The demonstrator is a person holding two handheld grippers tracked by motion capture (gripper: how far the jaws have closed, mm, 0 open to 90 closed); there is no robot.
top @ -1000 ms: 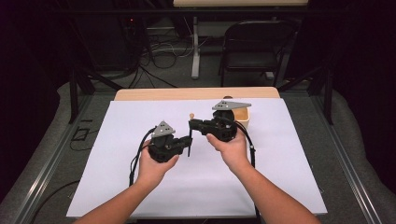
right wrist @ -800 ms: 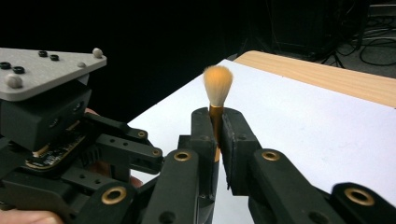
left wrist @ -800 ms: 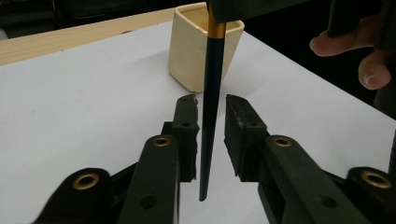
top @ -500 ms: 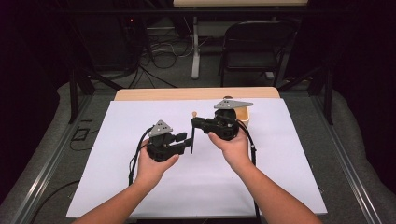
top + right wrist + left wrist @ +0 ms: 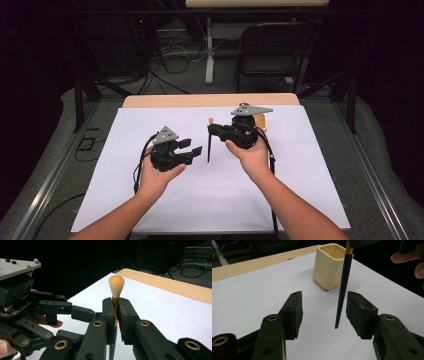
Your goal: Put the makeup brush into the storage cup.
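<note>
right gripper (image 5: pixel 212 131): clamped on brush (image 5: pixel 116 287) at the gold collar, bristles up, handle hanging down | left gripper (image 5: pixel 323 311): jaws wide, handle tip between them, untouched | cup (image 5: pixel 331 265): beyond the brush | progress: brush lifted; handover or placing left

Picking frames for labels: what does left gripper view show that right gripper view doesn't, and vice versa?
Left gripper view: the cream cup on the white sheet, and the brush handle's dark pointed end hanging between the open left claw. Right gripper view: the brush's pale bristle tuft, pointing up, with the right claw shut on its gold ferrule. Both: the brush, the white sheet, the wooden table edge.
</note>
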